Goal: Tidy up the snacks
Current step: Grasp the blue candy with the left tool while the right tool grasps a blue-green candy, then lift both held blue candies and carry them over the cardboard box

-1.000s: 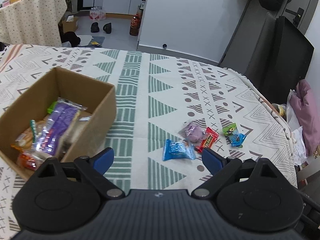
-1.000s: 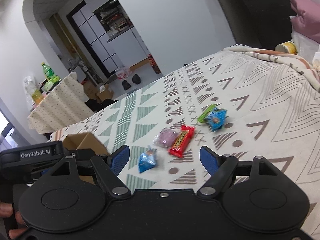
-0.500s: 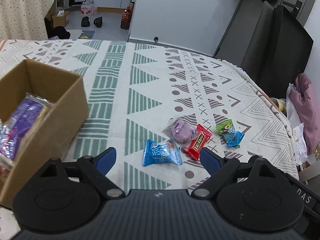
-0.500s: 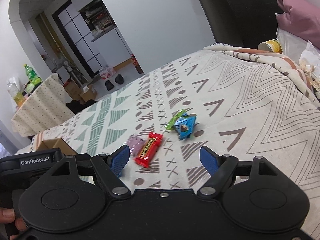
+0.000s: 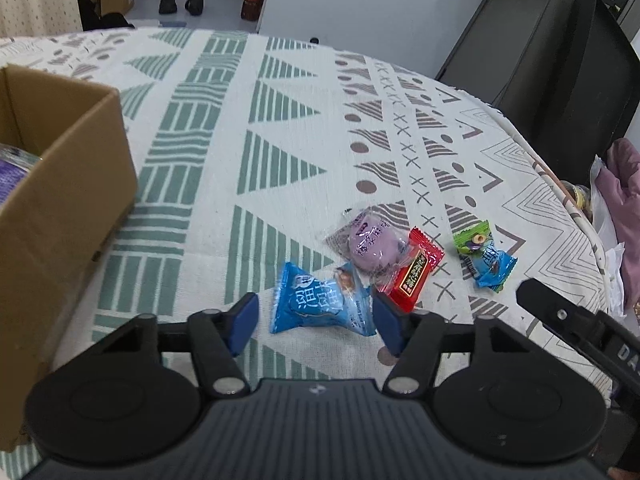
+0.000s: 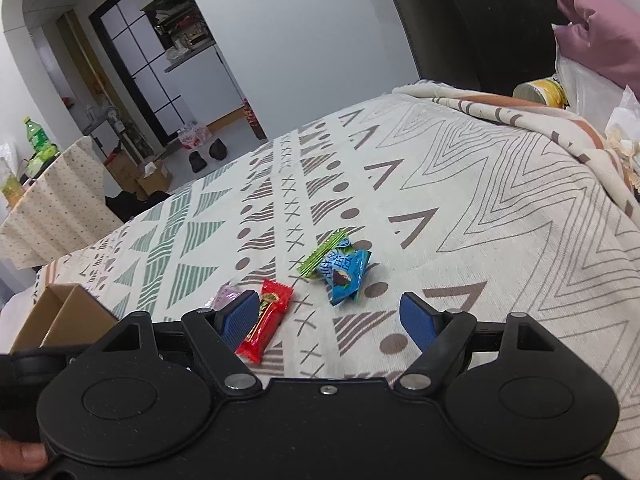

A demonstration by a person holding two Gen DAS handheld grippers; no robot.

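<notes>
Blue candy packet (image 5: 320,304) lay near table's (image 5: 280,128) front edge; we straddled it with left gripper (image 5: 316,316), unclenched. Right gripper (image 6: 332,320) also spread, empty, near red bar (image 6: 266,320). Cardboard box (image 5: 60,208) at left edge partly filled; several snacks left.

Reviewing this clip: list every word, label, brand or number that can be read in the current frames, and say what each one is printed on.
"DA": white letters, cut off by the frame edge, on the right tongs' black body seen in the left wrist view.
Blue snack packet: large white Chinese characters, distorted, not surely readable.
Purple snack packet: Chinese characters, too blurred.
Red snack bar: yellow characters on a black band, too small.
Small blue candy: white print, unreadable.
Green candy: no legible text.
</notes>
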